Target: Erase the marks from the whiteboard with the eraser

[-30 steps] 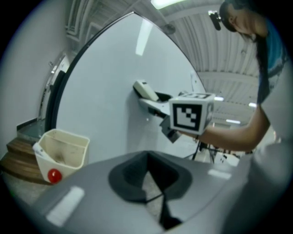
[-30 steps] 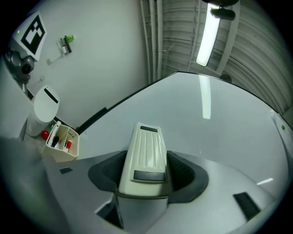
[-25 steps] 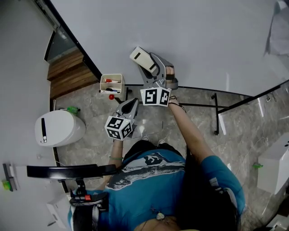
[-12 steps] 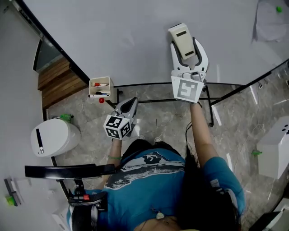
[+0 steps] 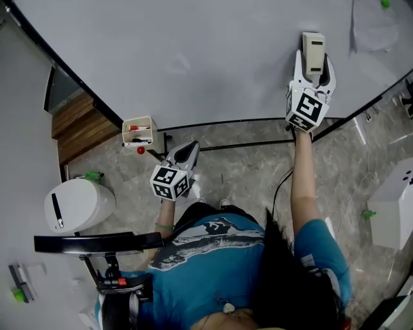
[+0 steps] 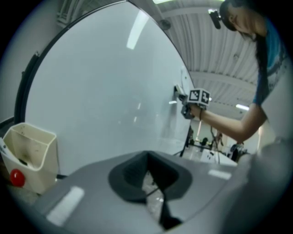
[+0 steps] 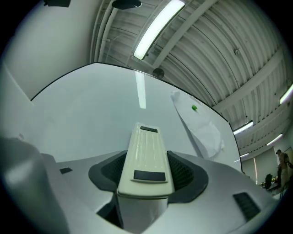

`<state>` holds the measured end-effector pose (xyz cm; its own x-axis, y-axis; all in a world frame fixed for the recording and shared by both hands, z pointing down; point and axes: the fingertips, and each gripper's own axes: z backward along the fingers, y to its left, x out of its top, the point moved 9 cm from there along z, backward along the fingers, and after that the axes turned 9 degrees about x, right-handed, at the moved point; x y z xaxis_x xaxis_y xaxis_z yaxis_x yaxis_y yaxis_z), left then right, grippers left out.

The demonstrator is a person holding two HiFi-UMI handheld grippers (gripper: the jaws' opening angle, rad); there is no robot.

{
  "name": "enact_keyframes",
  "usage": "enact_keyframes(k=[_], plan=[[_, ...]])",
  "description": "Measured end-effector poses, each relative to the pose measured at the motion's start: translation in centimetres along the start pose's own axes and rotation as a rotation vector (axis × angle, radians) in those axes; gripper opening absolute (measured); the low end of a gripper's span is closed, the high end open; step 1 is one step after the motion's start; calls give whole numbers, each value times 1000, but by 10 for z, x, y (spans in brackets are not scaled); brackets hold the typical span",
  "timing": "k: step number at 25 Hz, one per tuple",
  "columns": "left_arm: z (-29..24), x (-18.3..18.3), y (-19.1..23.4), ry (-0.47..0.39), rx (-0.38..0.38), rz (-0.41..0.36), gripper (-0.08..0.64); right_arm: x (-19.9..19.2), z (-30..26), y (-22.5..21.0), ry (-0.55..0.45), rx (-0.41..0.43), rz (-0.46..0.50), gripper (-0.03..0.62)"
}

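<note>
The whiteboard (image 5: 193,51) fills the top of the head view and shows no clear marks. My right gripper (image 5: 313,61) is shut on the cream eraser (image 5: 313,48), held against the board near its lower right edge. In the right gripper view the eraser (image 7: 146,157) sticks out from between the jaws toward the board (image 7: 91,114). My left gripper (image 5: 184,153) hangs low in front of the person, away from the board, shut with nothing in it. Its own view shows the jaws closed together (image 6: 153,180) and the right gripper (image 6: 192,103) far off at the board.
A cream marker tray (image 5: 139,132) with markers and a red magnet hangs at the board's lower edge. A sheet of paper (image 5: 374,26) with a green magnet (image 5: 385,4) sits at the board's upper right. The board's stand legs (image 5: 245,145) cross the stone floor. A white bin (image 5: 76,205) stands at left.
My right gripper has swept the eraser rightward and up across the board, from near the tray to the lower right part. The left gripper has stayed low and still.
</note>
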<state>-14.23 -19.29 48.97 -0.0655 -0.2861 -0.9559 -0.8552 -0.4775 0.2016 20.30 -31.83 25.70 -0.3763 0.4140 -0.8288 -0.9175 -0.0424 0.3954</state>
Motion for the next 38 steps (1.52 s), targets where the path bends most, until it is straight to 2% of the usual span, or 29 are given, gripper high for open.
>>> enact_keyframes(k=[3,10,16,22,25,33,38], plan=[[1,0,4,0,15,3,3,-3,-1,1,-4,-5,9,264],[2,-2,8,2,28,7,3,-4,-2,8,-8,-28,-42,264],[4,-4,9,8,31,8,3,2,-2,30,-15,20,-63,264],[9,-5,17,3,56,19,3,11,0,90,-52,145,-75,264],[13,-7,22,0,72,24,3,18,4,132,-75,229,-28,264],[24,-14,36,0,124,41,3,16,19,262,-44,500,34,264],[37,-15,43,-4,167,52,3,12,27,315,-27,608,73,264]])
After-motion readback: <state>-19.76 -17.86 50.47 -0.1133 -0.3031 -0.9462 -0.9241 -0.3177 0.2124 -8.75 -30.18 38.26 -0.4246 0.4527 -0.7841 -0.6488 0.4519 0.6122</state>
